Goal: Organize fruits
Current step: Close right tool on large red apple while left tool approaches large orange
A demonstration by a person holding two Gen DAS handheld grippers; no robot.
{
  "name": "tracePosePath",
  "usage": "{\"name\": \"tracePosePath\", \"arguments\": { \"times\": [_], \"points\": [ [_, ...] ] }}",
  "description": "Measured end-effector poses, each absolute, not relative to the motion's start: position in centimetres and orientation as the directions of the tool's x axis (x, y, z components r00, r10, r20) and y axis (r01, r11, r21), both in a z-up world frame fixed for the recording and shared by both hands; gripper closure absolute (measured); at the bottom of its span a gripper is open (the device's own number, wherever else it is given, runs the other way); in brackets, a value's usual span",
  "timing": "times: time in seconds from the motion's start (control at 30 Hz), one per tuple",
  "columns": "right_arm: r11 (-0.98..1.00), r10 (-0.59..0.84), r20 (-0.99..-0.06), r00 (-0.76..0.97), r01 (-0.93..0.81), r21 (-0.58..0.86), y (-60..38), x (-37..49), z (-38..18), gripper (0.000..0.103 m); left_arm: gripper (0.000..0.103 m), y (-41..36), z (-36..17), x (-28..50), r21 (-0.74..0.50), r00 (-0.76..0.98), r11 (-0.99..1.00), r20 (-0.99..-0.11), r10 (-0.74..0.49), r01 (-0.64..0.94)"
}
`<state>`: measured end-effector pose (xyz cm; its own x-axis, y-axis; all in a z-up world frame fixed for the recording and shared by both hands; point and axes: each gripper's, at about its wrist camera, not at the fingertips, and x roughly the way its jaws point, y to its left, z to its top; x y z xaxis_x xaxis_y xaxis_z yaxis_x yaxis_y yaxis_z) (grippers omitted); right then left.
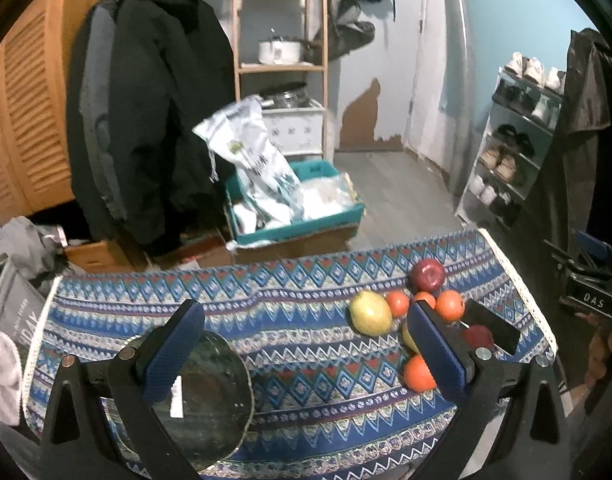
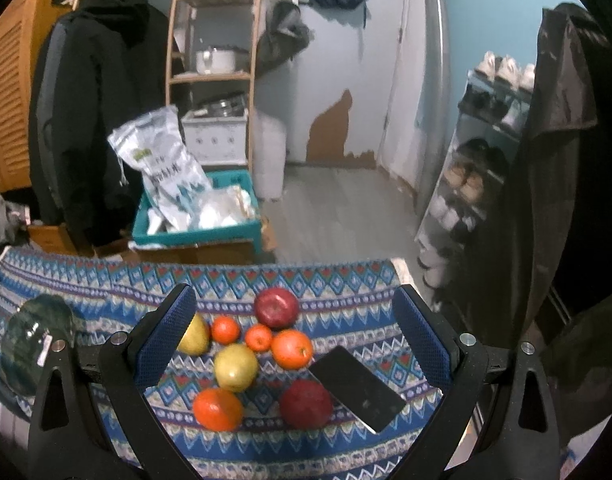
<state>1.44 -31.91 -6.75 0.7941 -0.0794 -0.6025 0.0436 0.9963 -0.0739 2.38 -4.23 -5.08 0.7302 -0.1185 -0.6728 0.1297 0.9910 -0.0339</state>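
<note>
Surveying left wrist view — fruits [image 1: 409, 316] loose on patterned cloth [image 1: 266, 320], none yet in glass bowl [image 1: 210, 400]; left gripper [image 1: 302, 352] spread wide, empty, above bowl and cloth. Right wrist view — right gripper [image 2: 294, 344] likewise agape, empty, poised over the cluster beside a phone [image 2: 357, 388]; sorting judged unstarted

Left gripper [image 1: 304, 354]: black plastic frame, forked arms with triangular cutouts, round silver screws at the joints, blue textured pads [image 1: 174, 352] on the fingers. Right gripper [image 2: 294, 342]: same build, blue pads [image 2: 166, 344]. From the left wrist view, its body carries a "DAS" label.
</note>
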Motion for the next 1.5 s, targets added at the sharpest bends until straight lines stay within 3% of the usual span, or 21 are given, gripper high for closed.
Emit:
{"name": "tracePosePath", "arguments": {
  "times": [0.6, 1.23, 1.5],
  "points": [
    [0.996, -0.066, -0.829, 0.556, 0.090, -0.019, -35.9, 5.5, -16.8, 0.006, 0.001, -8.9, -15.7, 6.4, -0.002, 0.540, 0.980, -0.834, -0.112, 0.200],
    [0.999, -0.006, -0.941, 0.338, 0.047, 0.011, -37.2, 6.8, -26.0, 0.006, 0.001, -12.6, -22.6, 8.2, -0.006, 0.402, 0.967, -0.909, -0.112, 0.256],
    [1.000, 0.015, -0.955, 0.295, 0.006, 0.018, -36.5, 7.4, -28.1, 0.020, 0.001, -13.6, -23.3, 8.5, -0.030, 0.381, 0.963, -0.915, -0.135, 0.270]
  ]
}}
